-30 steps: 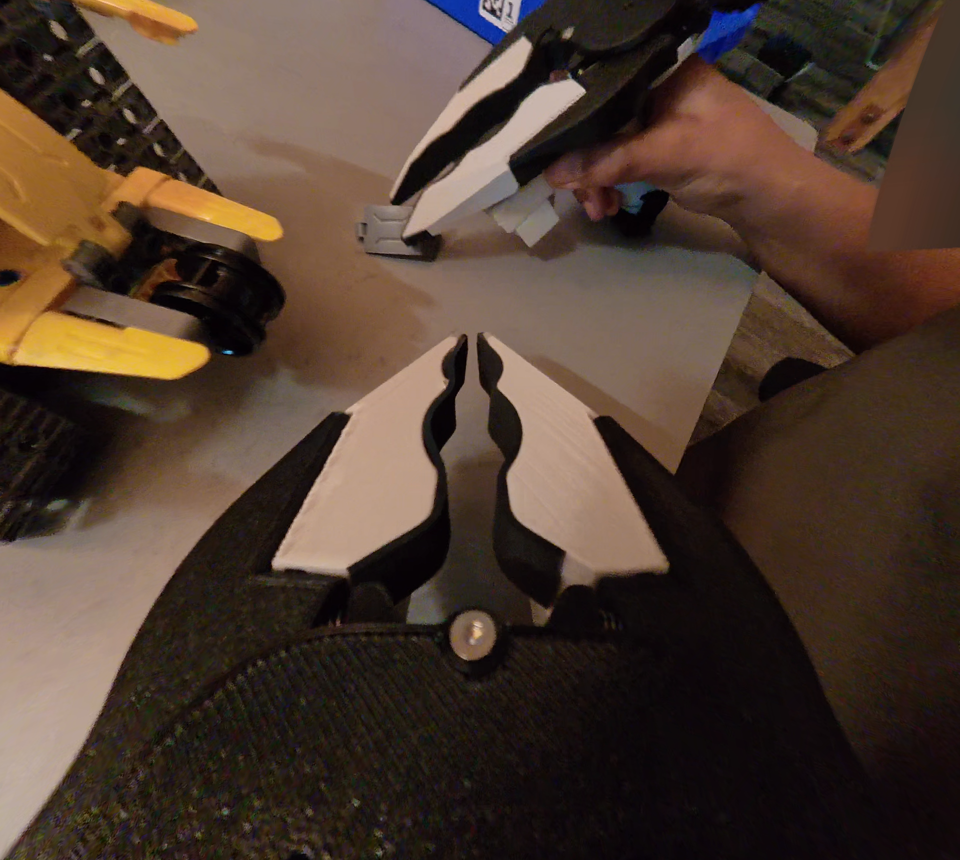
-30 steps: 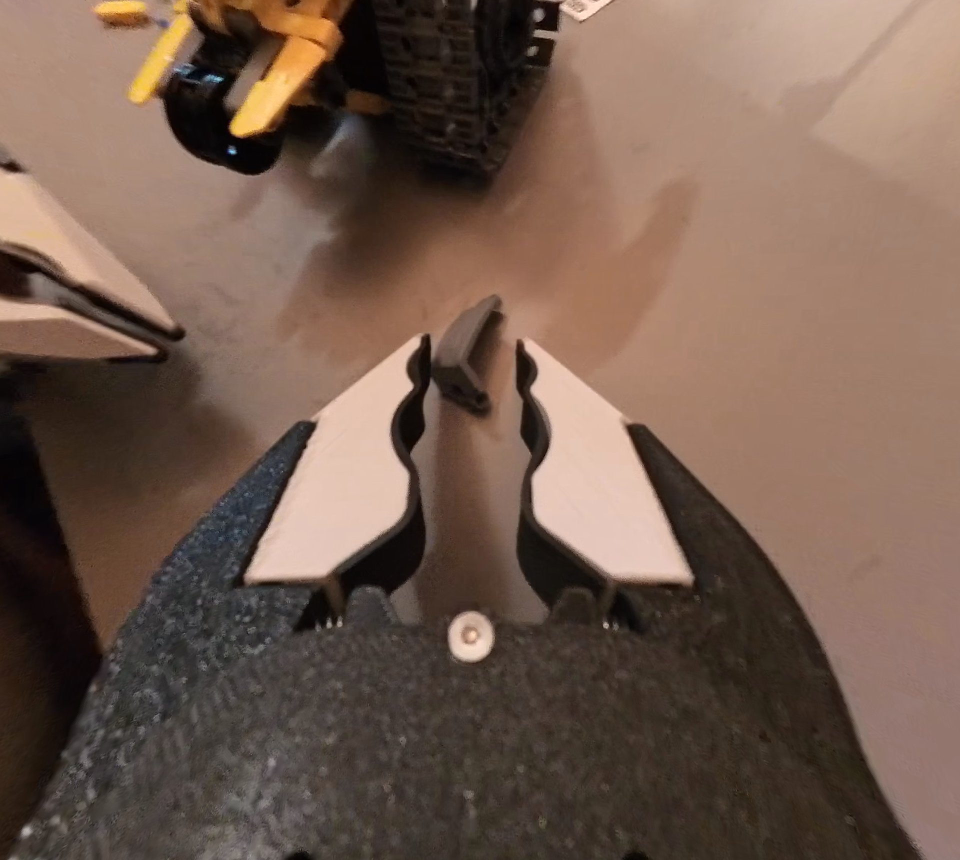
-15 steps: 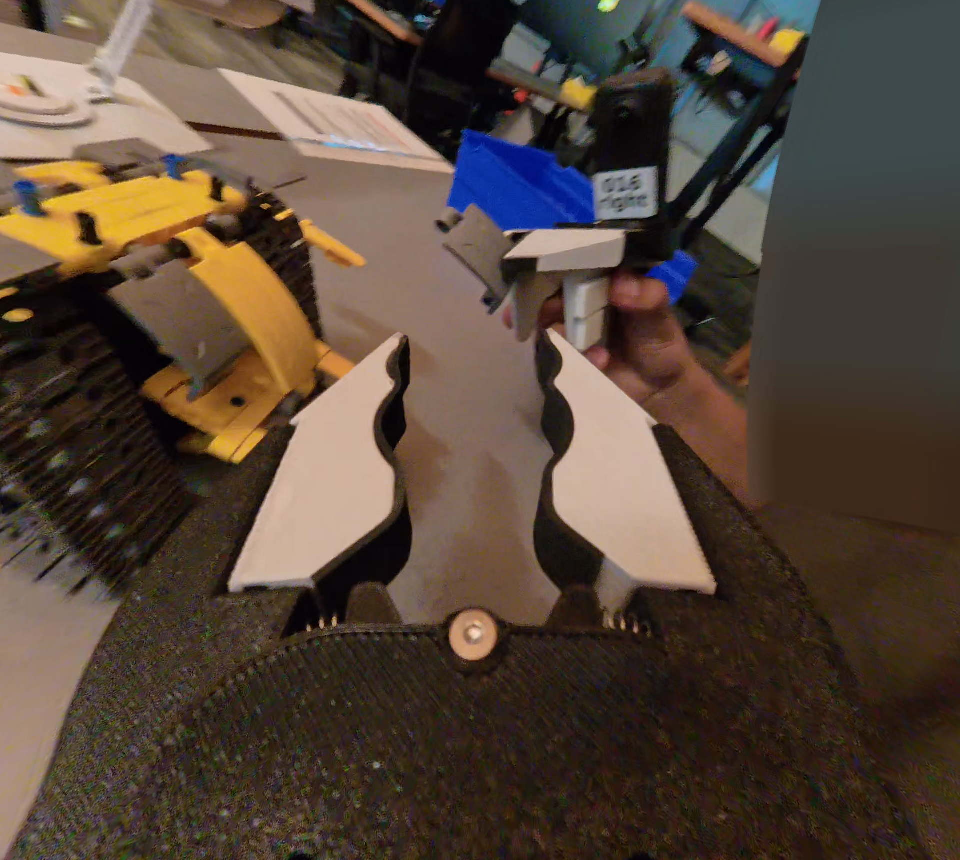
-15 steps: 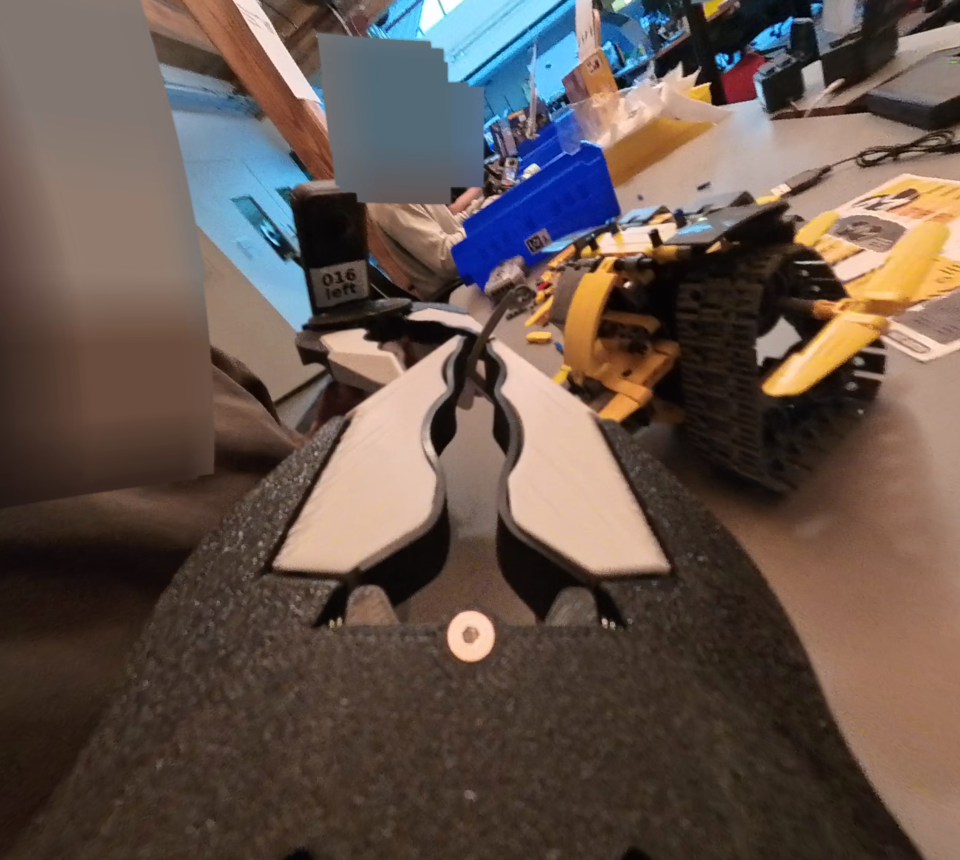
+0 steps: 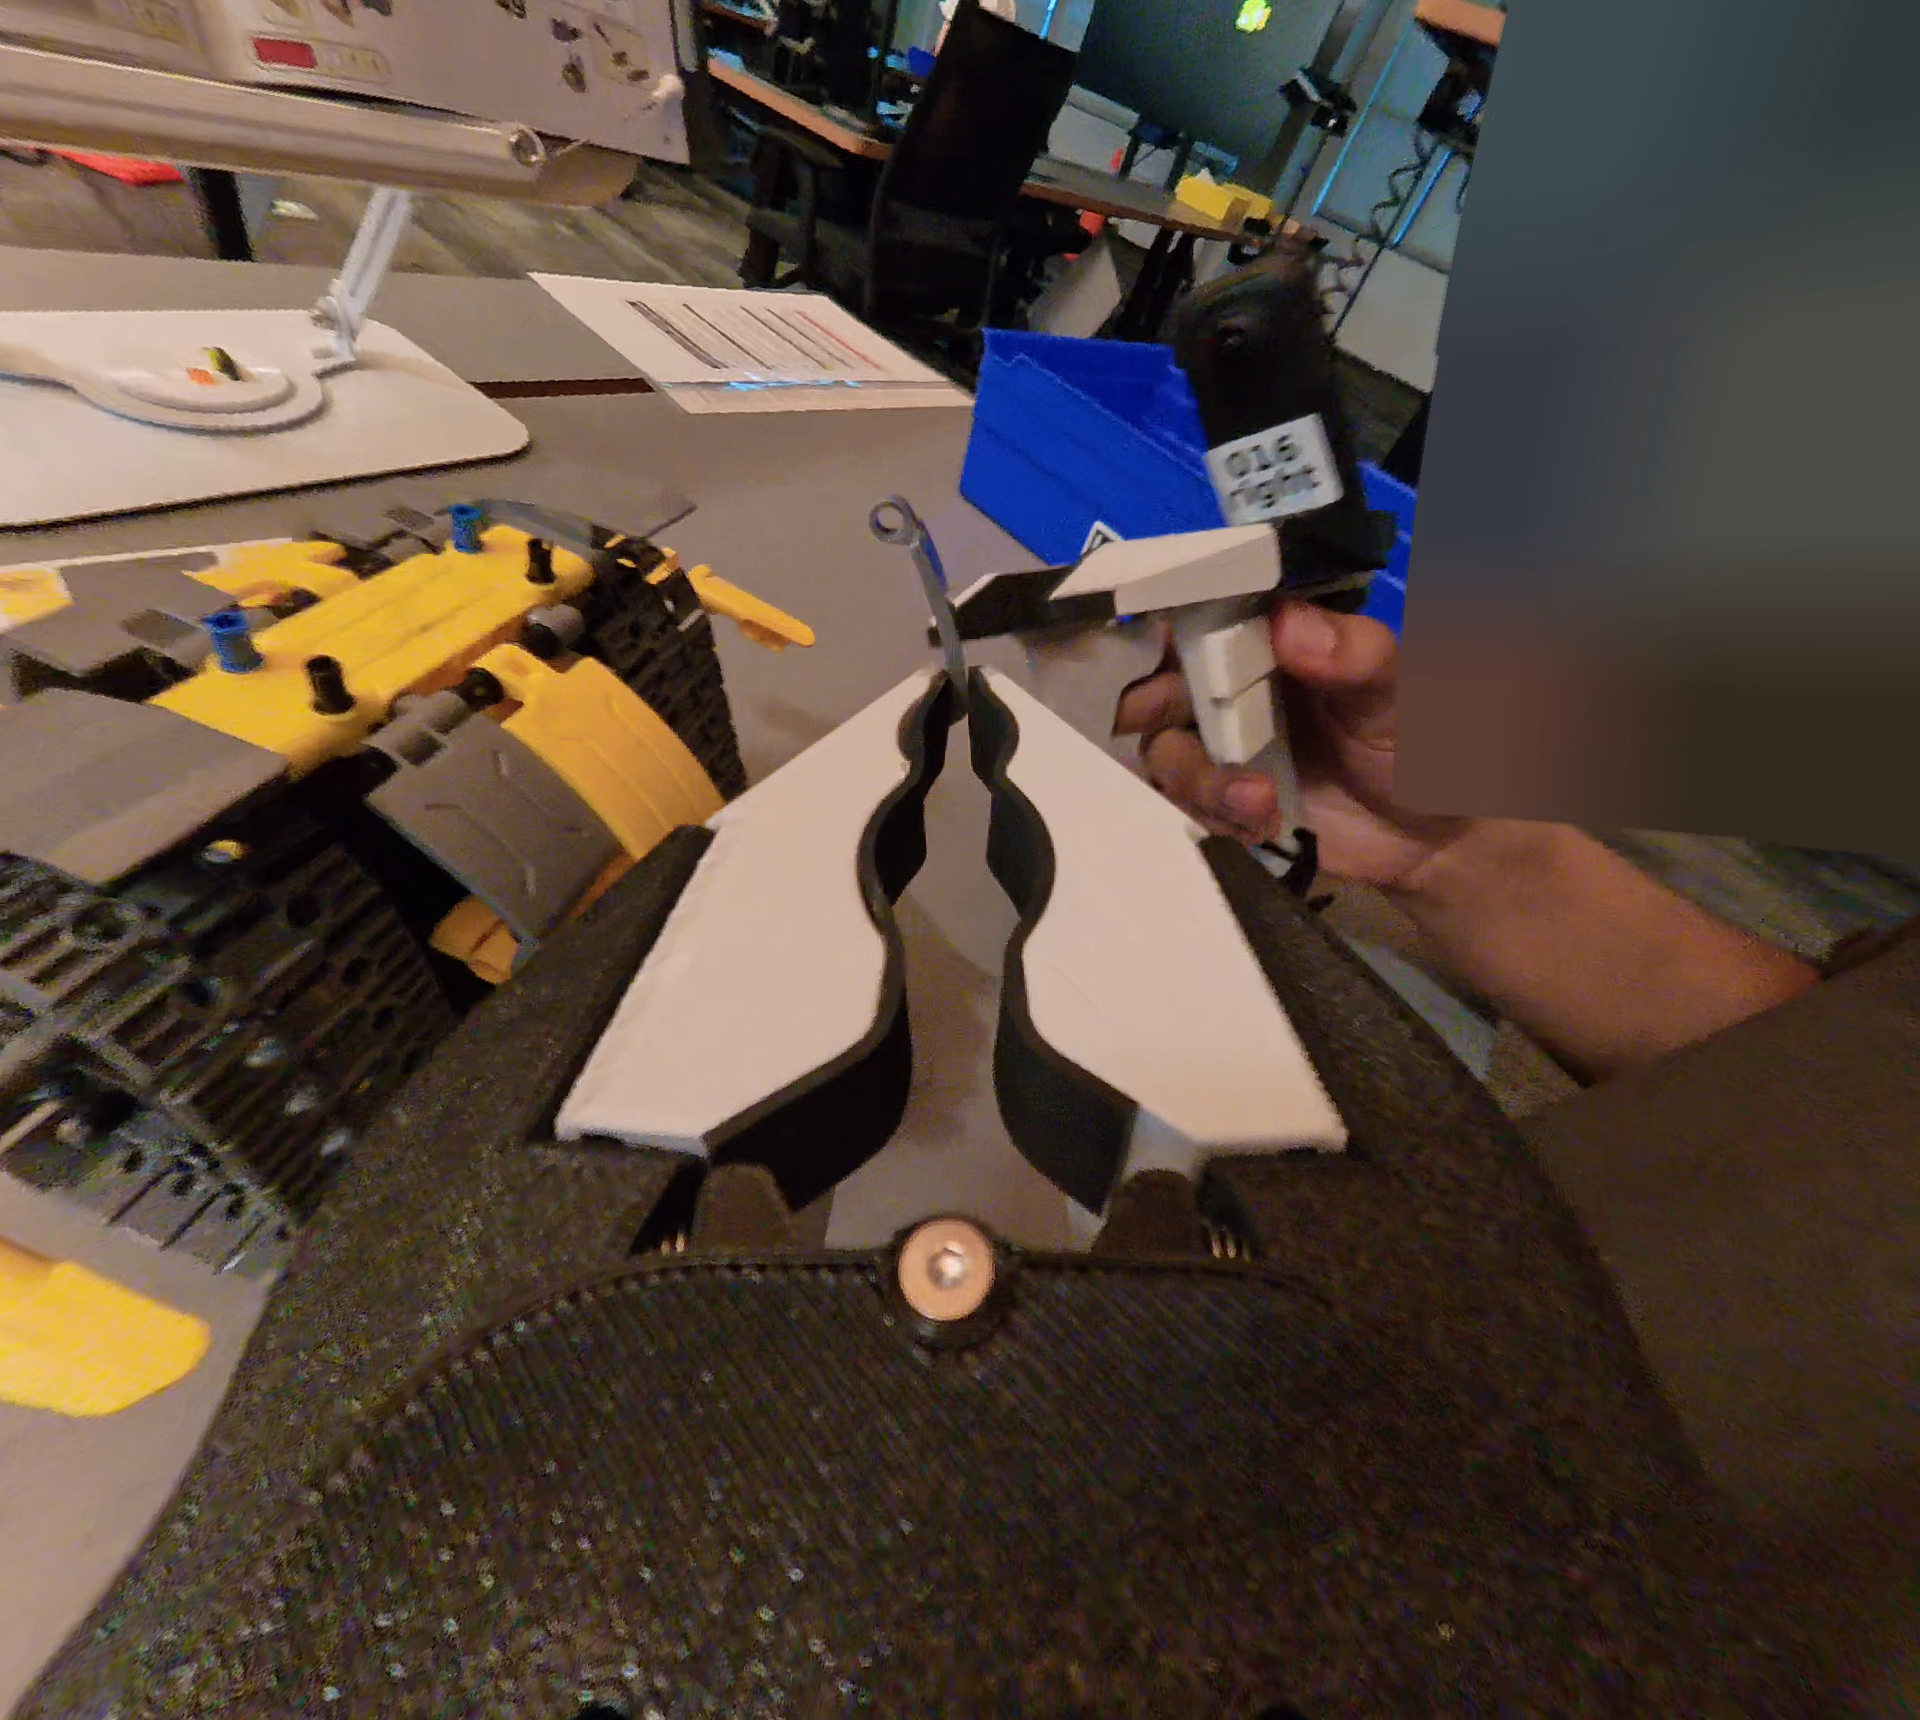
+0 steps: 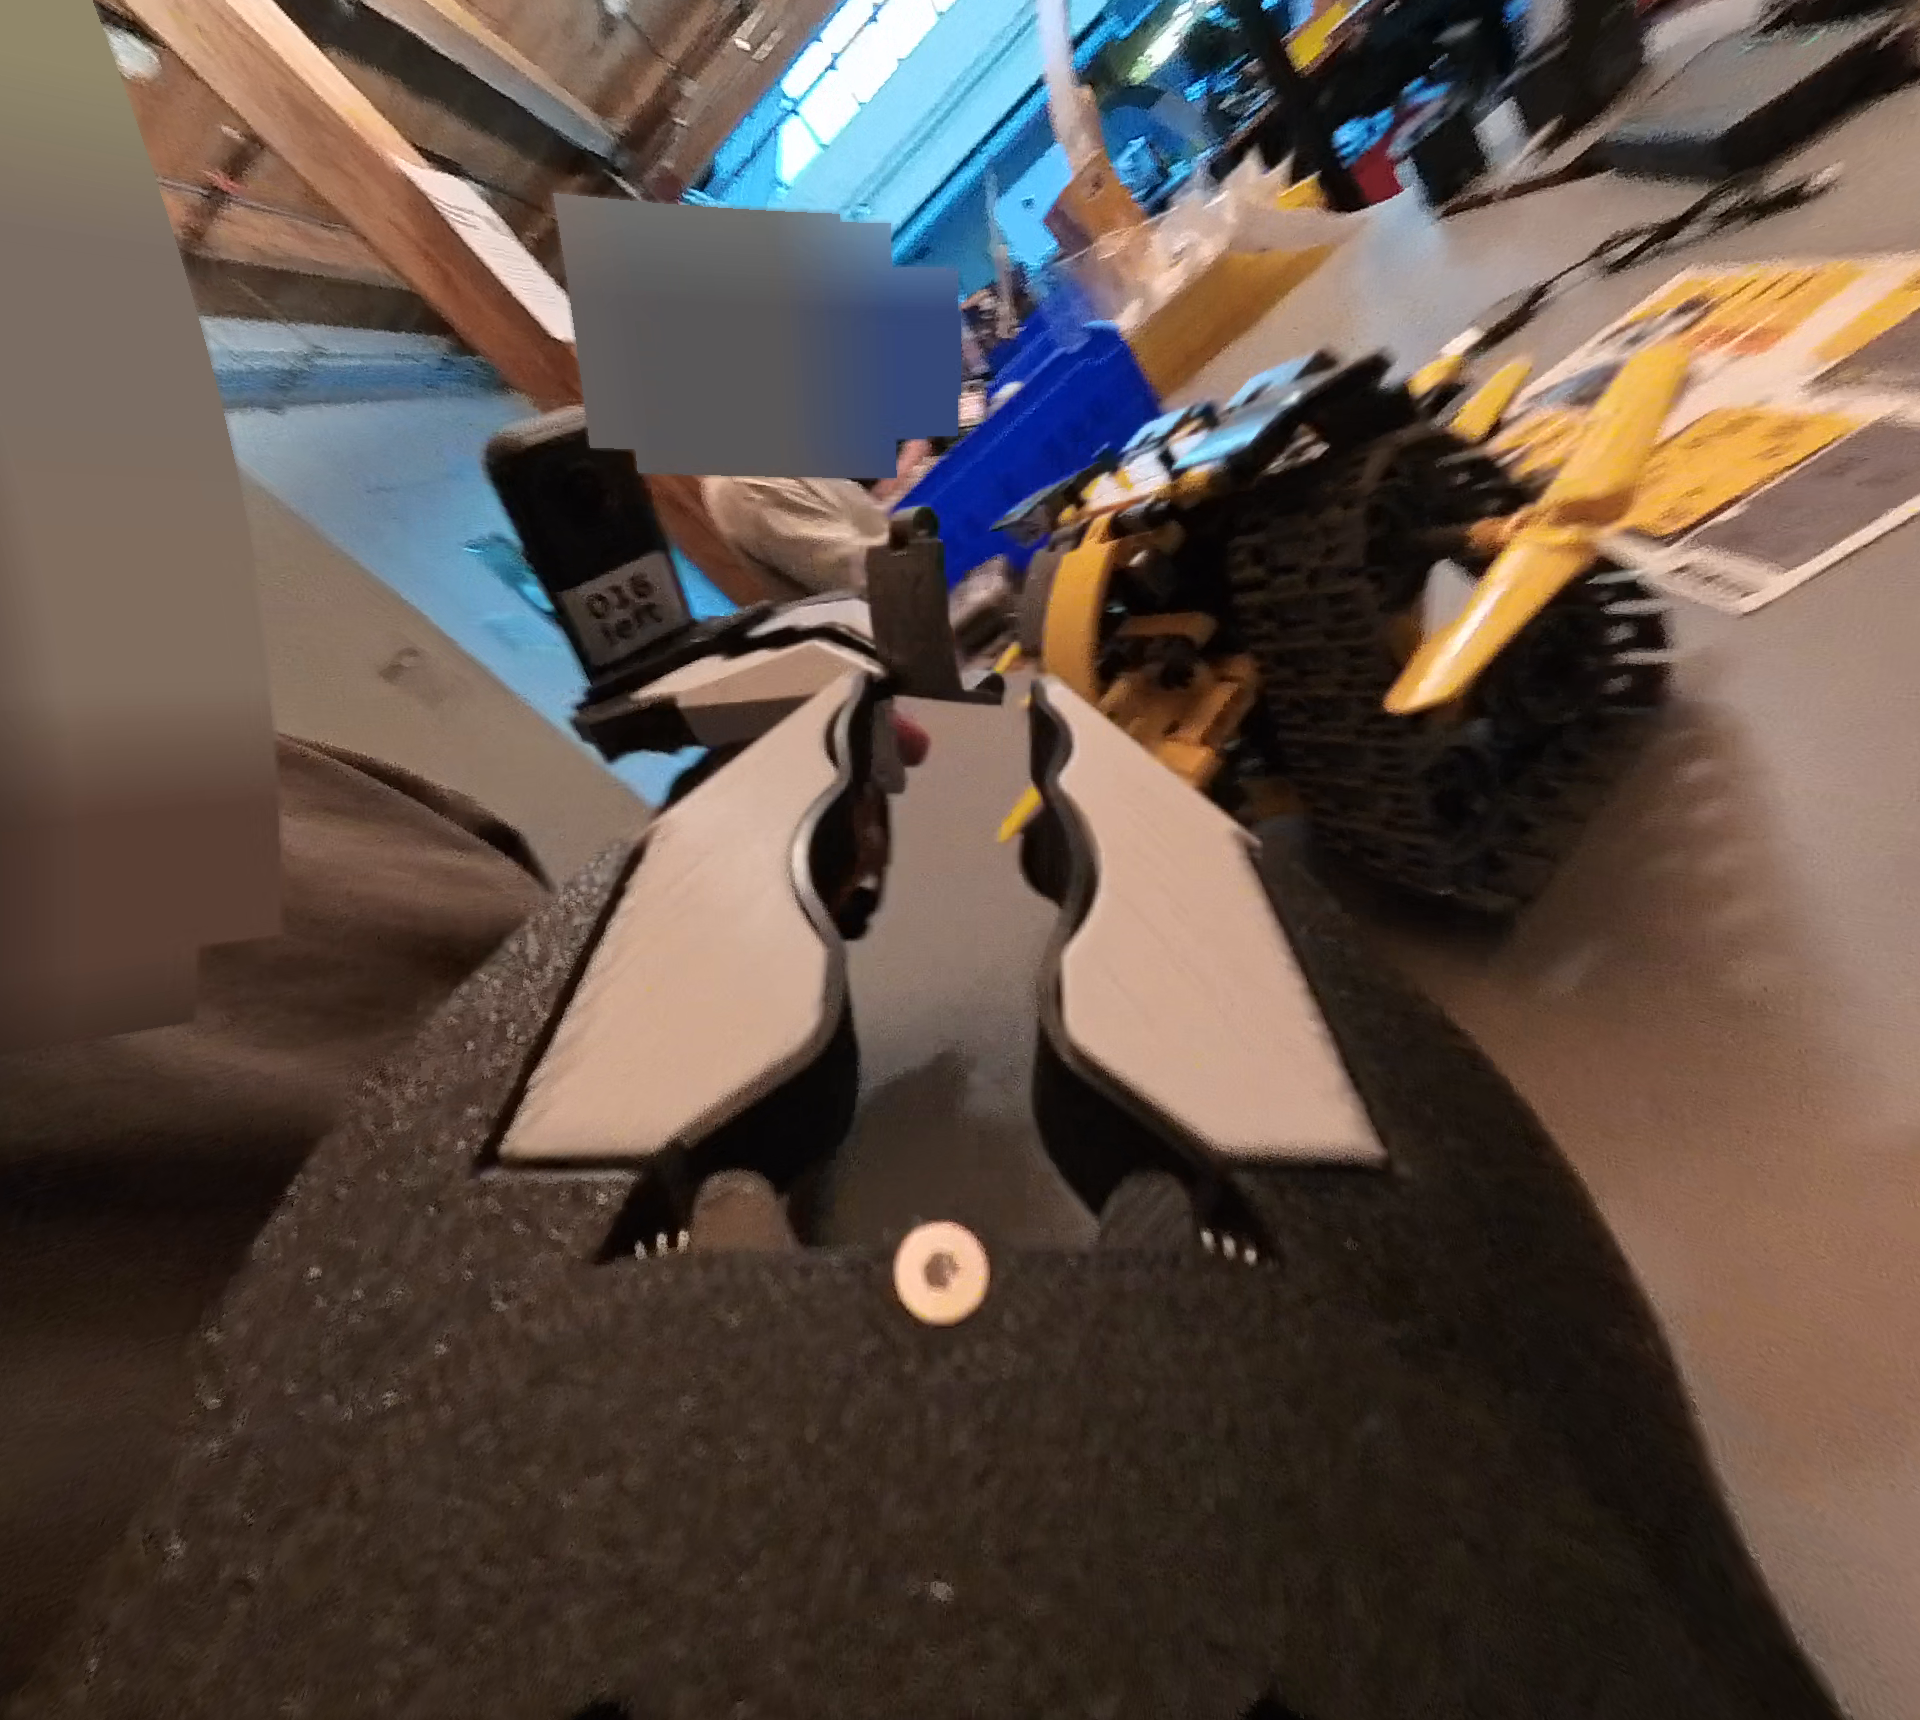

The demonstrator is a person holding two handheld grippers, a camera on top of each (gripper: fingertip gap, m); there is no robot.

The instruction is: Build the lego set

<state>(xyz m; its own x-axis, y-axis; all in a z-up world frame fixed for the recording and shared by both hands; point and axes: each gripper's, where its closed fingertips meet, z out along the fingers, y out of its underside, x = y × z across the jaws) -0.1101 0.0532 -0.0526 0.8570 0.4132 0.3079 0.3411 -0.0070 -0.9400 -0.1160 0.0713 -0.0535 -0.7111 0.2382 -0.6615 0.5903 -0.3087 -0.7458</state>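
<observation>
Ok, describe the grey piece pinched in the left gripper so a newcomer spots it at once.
Find the yellow and black tracked model on the grey table; the left gripper is just right of it. The curved grey panel stands up from its closed tips. Unlike the grey panels fixed on the model, it is held in the air and ends in a small ring.

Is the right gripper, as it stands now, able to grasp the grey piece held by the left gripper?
Probably yes. The right gripper is open, and the grey piece stands just ahead of its fingertips with nothing between. The left gripper clamps only its lower end.
</observation>
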